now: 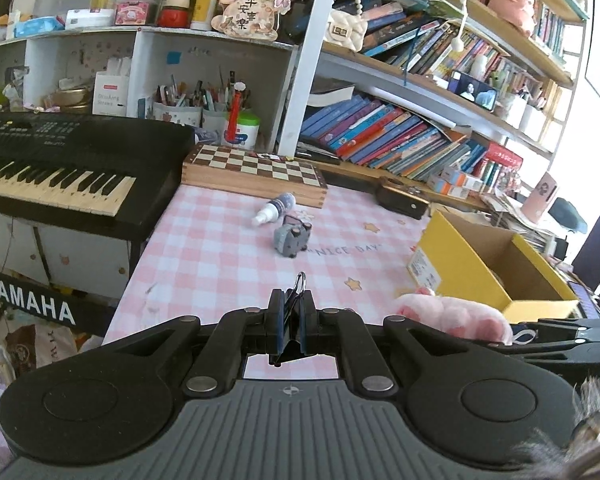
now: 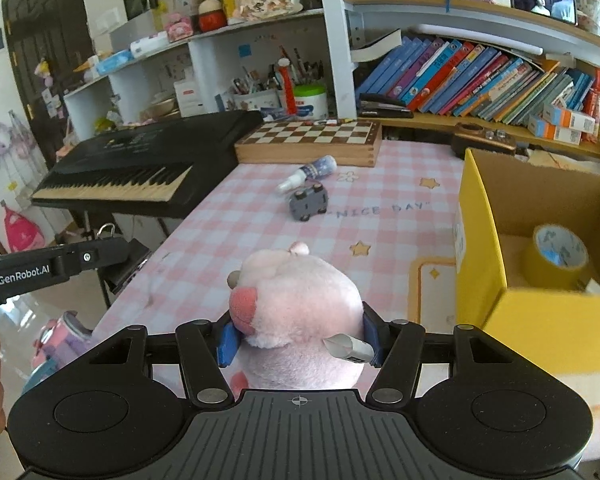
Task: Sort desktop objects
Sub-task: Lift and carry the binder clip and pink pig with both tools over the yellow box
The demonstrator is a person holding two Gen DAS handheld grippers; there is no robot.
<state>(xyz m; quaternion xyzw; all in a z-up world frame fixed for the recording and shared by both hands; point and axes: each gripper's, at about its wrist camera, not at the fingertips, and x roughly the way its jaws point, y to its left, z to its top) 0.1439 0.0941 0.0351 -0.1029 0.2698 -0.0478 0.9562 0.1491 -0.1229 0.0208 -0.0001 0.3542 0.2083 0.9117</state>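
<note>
Left gripper clamped tight on binder clip; right gripper part-open, squeezing pink plush pig; both held above checked tablecloth, yellow box alongside, likely destination; spray bottle, toy car unsorted

Lying about: one white-capped spray bottle, one grey toy car, one pink plush pig, one black binder clip, one yellow tape roll, one yellow cardboard box.

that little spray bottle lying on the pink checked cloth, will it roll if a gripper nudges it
Probably. The spray bottle lies on its side with a round body, so a sideways nudge would likely roll it. Its white nozzle end is narrower, so it may curve rather than run straight. The grey toy car lies close beside it and might stop it.
</note>
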